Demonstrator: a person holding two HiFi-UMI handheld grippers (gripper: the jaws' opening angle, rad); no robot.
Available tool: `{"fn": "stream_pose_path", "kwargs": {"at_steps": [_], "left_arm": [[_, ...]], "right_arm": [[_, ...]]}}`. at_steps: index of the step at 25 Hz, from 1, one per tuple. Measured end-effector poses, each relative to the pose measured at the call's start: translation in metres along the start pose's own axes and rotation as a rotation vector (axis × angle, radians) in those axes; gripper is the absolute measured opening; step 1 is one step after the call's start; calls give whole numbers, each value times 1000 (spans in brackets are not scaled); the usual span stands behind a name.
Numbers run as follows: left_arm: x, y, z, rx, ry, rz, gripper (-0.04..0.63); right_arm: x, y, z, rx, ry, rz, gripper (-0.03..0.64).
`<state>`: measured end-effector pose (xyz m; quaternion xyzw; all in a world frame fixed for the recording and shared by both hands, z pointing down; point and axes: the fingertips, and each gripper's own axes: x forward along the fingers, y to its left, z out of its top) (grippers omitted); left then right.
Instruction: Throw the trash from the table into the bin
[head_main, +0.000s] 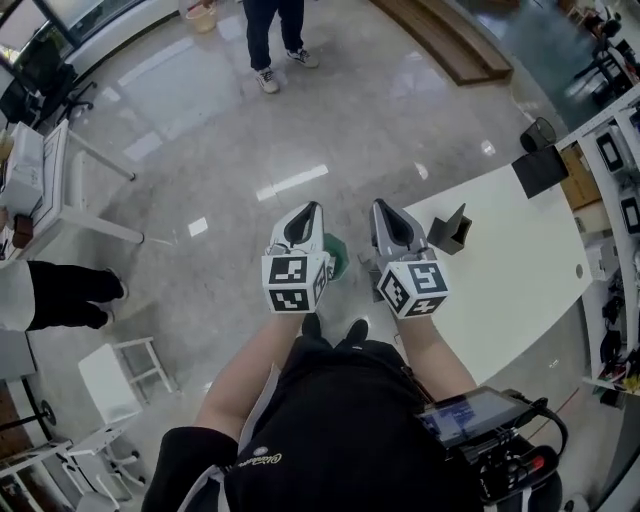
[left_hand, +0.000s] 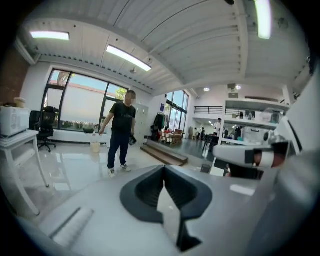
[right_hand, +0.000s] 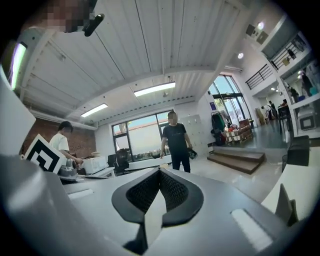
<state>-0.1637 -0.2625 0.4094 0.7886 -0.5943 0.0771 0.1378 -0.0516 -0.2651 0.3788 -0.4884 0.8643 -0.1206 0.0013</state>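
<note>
Scanning the white table (head_main: 520, 260) at 3 o'clock for leftover trash, none visible, seems wise, since the left gripper (head_main: 310, 212) and right gripper (head_main: 382, 210) are pinched shut, empty, above the green bin (head_main: 337, 258) between them.

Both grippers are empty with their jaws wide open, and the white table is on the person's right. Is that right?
Not quite. The jaws are shut, not wide open. The left gripper view shows the grey left gripper closed tight, and the right gripper view shows the grey right gripper the same. Both are empty, and the white table is on the person's right.
</note>
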Motion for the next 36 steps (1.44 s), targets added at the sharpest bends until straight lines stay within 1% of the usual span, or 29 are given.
{"fn": "stream_pose_path", "kwargs": {"at_steps": [3, 5, 7, 11, 17, 36], "left_arm": [[-4, 0, 35, 52, -75, 12, 9], [-14, 1, 50, 59, -103, 21, 9], [-25, 1, 57, 57, -117, 29, 9], [-31, 0, 59, 59, -130, 35, 9], [-27, -6, 59, 64, -140, 24, 9], [-29, -11, 58, 65, -136, 7, 9]], "right_arm": [[0, 2, 21, -24, -44, -3, 1], [-7, 10, 33, -38, -63, 1, 2], [-13, 18, 41, -51, -71, 8, 0], [-17, 20, 42, -65, -66, 6, 0], [-15, 14, 39, -90, -43, -7, 0], [-15, 9, 33, -81, -17, -20, 0]]}}
